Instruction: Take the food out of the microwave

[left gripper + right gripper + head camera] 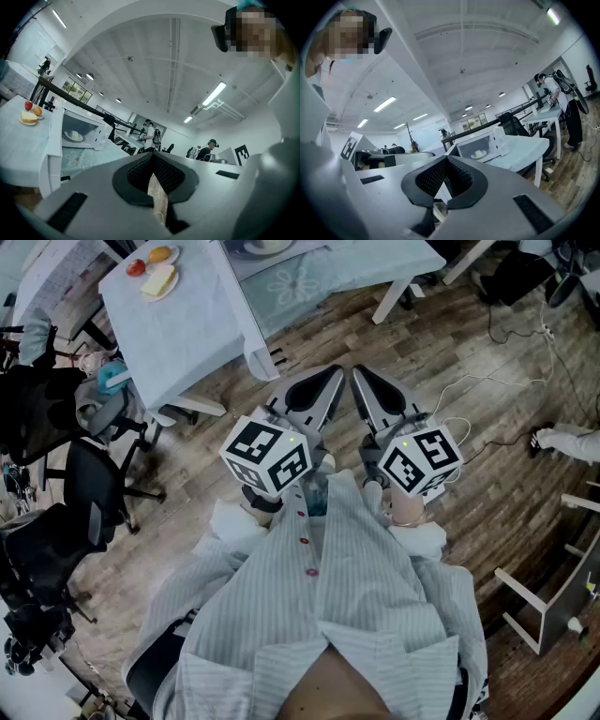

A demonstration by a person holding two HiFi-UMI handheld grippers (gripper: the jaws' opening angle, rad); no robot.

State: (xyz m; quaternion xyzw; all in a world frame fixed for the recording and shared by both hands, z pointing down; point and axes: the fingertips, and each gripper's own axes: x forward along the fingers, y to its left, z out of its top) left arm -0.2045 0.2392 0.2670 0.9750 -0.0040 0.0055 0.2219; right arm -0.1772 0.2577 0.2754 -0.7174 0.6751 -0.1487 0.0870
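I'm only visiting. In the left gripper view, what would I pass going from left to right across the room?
plate of fruit → microwave → standing person → second person

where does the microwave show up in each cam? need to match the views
Head view: microwave at the top edge, left of centre, mostly cut off.
Left gripper view: microwave left of centre, at mid-height.
Right gripper view: microwave just right of centre, below mid-height.
Shared landmark: the white table it stands on, which shows in all three views.
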